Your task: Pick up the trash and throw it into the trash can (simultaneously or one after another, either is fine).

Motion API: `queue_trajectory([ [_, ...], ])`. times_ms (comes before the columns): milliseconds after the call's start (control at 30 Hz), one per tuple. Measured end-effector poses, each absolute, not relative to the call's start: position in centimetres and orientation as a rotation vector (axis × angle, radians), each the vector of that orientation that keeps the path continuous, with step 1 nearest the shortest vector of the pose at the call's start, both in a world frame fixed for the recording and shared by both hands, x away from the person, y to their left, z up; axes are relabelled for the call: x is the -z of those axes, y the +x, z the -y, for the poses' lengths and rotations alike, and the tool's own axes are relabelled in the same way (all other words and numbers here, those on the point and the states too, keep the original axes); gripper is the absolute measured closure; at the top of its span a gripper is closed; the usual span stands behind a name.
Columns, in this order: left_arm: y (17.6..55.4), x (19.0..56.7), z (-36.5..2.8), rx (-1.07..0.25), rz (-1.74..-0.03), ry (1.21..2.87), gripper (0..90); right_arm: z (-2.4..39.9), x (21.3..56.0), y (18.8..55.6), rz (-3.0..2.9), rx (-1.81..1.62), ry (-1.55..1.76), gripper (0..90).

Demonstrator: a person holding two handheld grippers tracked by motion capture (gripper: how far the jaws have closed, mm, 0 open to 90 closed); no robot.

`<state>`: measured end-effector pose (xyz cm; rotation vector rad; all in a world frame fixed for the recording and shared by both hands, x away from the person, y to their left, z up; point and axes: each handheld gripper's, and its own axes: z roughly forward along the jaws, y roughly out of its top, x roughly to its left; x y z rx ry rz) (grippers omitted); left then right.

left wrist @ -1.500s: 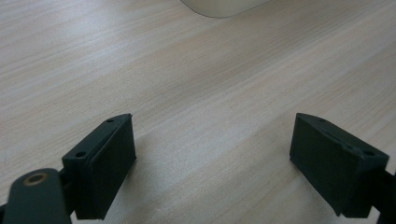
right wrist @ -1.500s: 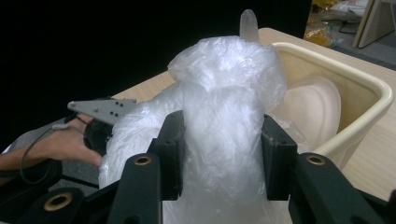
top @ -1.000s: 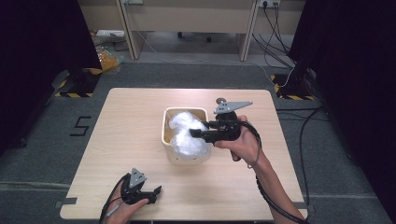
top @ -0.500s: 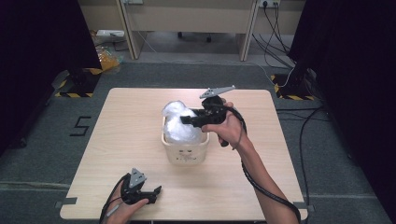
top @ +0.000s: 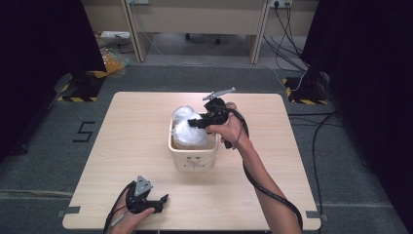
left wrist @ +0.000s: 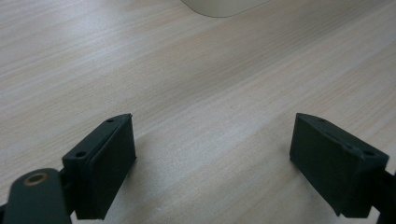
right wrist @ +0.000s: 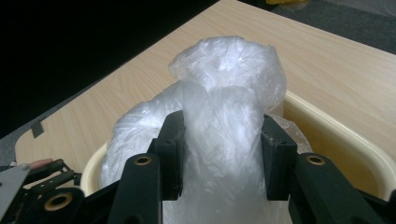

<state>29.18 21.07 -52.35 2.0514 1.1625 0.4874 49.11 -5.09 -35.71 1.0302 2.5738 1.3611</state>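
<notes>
Item: clear plastic bag (top: 187,127), crumpled and bunched, translucent white. Location: in and above the cream plastic bin (top: 193,155), which stands near the middle of the worktop (top: 122,141). The lower part of the bag lies inside the bin; the upper part rises above the rim, with a rounded knot-like bulge at the far side. In the right gripper view the bag (right wrist: 224,102) is pinched into a thick column between the two black jaws, with the bin's rim (right wrist: 336,135) curving behind it.

Item: right hand-held gripper (top: 196,122), clamped on the plastic bag. Held in the person's right hand over the bin's far right edge, jaws pointing towards the left of the high view, pads pressed against both sides of the bunched plastic. Grey three-cornered plate on top; black cable trailing down along the forearm.

Item: left hand-held gripper (top: 163,200), jaws well apart, nothing between them. Held low at the near left edge of the worktop, well apart from the bin. In the left gripper view both pads (left wrist: 112,161) frame bare wood grain, with the base of the bin (left wrist: 224,5) at the top edge.

Item: worktop, pale wood laminate, rounded corners. Surroundings: grey carpeted floor (top: 53,146) with a taped "5" mark (top: 84,131) to the left.
</notes>
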Motion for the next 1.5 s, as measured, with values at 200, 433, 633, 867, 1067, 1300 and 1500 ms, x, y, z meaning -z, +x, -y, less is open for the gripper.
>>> queue_trajectory([
  [200,29.2,52.3,-21.1,-0.487,-1.163,2.051,13.3,4.6,36.6,49.3,-2.593,-1.295,1.027,59.6],
  [433,29.2,52.4,-21.1,-0.488,-1.162,2.051,13.3,3.7,37.4,48.9,-2.651,-1.229,0.985,59.7],
  [633,29.2,52.3,-21.1,-0.489,-1.162,2.052,13.3,3.0,38.1,48.7,-2.713,-1.156,0.948,59.7],
  [867,29.2,52.3,-21.1,-0.489,-1.162,2.053,13.3,2.4,38.5,48.7,-2.762,-1.089,0.931,59.7],
  [1067,29.2,52.3,-21.1,-0.489,-1.161,2.053,13.3,2.1,38.8,48.7,-2.778,-1.058,0.927,59.7],
  [1300,29.2,52.3,-21.1,-0.488,-1.162,2.053,13.3,1.9,39.2,48.8,-2.789,-1.057,0.936,58.9],
  [1500,29.2,52.3,-21.1,-0.489,-1.161,2.054,13.3,2.9,38.2,48.5,-2.722,-1.183,0.972,46.4],
])
